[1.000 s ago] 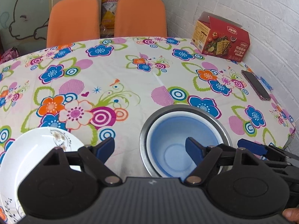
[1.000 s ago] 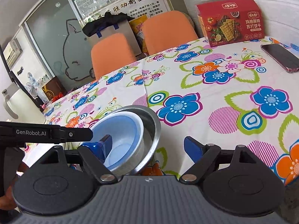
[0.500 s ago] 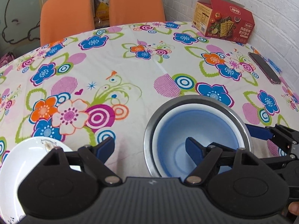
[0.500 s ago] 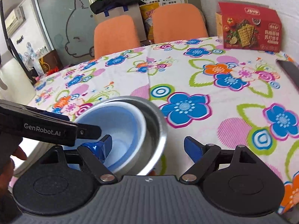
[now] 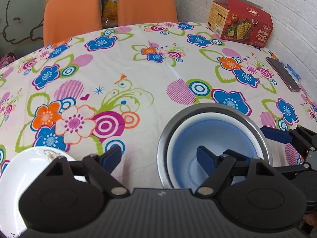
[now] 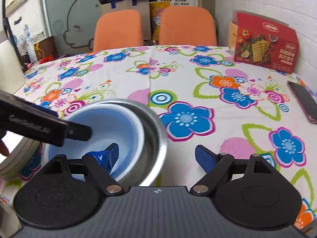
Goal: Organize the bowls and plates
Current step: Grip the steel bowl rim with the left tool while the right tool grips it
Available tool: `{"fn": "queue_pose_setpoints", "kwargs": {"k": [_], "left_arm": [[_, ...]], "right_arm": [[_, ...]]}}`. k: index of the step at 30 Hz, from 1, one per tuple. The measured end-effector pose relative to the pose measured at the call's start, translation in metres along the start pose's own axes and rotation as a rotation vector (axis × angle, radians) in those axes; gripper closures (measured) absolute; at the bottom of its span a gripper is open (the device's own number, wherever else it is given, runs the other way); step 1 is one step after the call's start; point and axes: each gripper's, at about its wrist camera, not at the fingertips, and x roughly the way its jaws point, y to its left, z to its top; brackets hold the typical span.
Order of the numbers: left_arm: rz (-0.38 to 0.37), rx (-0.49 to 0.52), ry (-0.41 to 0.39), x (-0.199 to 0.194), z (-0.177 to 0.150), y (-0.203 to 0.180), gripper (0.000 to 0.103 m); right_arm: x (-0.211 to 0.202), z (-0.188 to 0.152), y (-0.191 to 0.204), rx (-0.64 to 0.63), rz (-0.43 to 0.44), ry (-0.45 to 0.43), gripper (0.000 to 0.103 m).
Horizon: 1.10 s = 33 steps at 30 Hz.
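1. While both tools are hovering over the near edge of the table, the left gripper (image 5: 158,156) is standing spread and empty, its right finger hanging inside the blue bowl (image 5: 216,144).
2. The right gripper (image 6: 156,154) is likewise gaping, straddling the right wall of the steel bowl (image 6: 156,130), so it is sitting nearer.
3. The blue bowl is nesting inside the steel one.
4. The white plate (image 5: 11,178) is lying left of the left gripper.

**Hidden and cut off**

The white plate (image 5: 13,178) runs off the left wrist view's edge, partly behind the left gripper (image 5: 158,156). The blue bowl (image 5: 214,148) has its near rim covered. The phone (image 6: 305,101) is clipped in the right view, where a fingertip (image 6: 3,148) barely shows.
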Motion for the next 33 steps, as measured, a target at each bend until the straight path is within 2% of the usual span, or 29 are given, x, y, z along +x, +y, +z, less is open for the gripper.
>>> {"fn": "queue_pose_setpoints", "kwargs": {"k": [3, 6, 10, 17, 24, 25, 26, 27, 33], "left_arm": [[-0.008, -0.004, -0.001, -0.001, 0.0, 0.002, 0.023], [-0.014, -0.008, 0.006, 0.002, 0.0, 0.003, 0.023], [-0.017, -0.007, 0.009, 0.002, -0.003, 0.004, 0.023], [-0.032, -0.015, 0.016, 0.003, -0.002, 0.005, 0.023], [-0.008, 0.002, 0.053, 0.018, -0.005, -0.001, 0.023], [-0.011, 0.002, 0.056, 0.02, -0.006, -0.001, 0.022], [-0.009, 0.003, 0.058, 0.022, -0.006, -0.003, 0.015], [-0.005, 0.003, 0.06, 0.024, -0.006, -0.004, 0.001], [0.011, 0.022, 0.034, 0.025, -0.008, -0.009, 0.001]], "right_arm": [[-0.001, 0.001, -0.005, 0.026, -0.015, 0.001, 0.032], [-0.001, -0.001, 0.0, 0.003, 0.01, 0.014, 0.032], [0.004, -0.002, 0.003, -0.038, -0.051, 0.03, 0.032], [0.0, -0.004, 0.004, 0.028, 0.076, 0.041, 0.032], [0.007, -0.01, 0.012, -0.003, 0.059, 0.044, 0.029], [0.007, -0.011, 0.012, -0.005, 0.062, 0.037, 0.029], [0.007, -0.013, 0.012, -0.006, 0.064, 0.028, 0.028], [0.006, -0.015, 0.012, -0.005, 0.066, 0.015, 0.028], [0.002, -0.023, 0.008, -0.003, 0.082, -0.049, 0.028]]}}
